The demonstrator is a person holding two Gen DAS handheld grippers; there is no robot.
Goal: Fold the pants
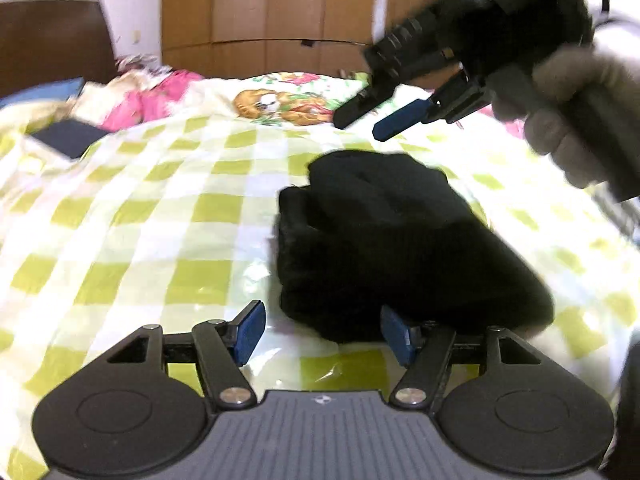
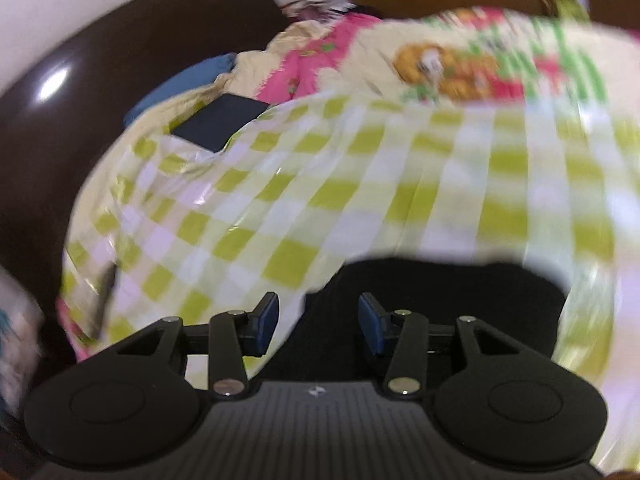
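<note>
1. Two views disagree in reach: the left wrist camera takes in the whole black pants [image 1: 400, 248] bundle and the right gripper [image 1: 360, 120] held in a grey-gloved hand [image 1: 576, 120] above the bundle's far side, while the right wrist camera, badly blurred, catches only the pants' [image 2: 440, 312] near part.
2. Only the right wrist view shows much of the dark brown headboard [image 2: 60, 120].
3. Soft, matte and lumpy, the pants lie folded into a thick wad on the glossy green-and-white checked cover [image 1: 160, 208].
4. Their long axis runs from the left gripper [image 1: 322, 334] diagonally away toward the wooden wardrobe [image 1: 260, 12], narrowing at the far end.
5. Left gripper: blue-padded fingers spread wide, empty, right finger at the bundle's near edge.
6. Right gripper [image 2: 318, 324]: fingers parted, nothing between them, over the pants.
7. Left of the pants, well apart, a flat dark rectangle [image 1: 66, 136] rests by pink bedding [image 1: 160, 96].
</note>
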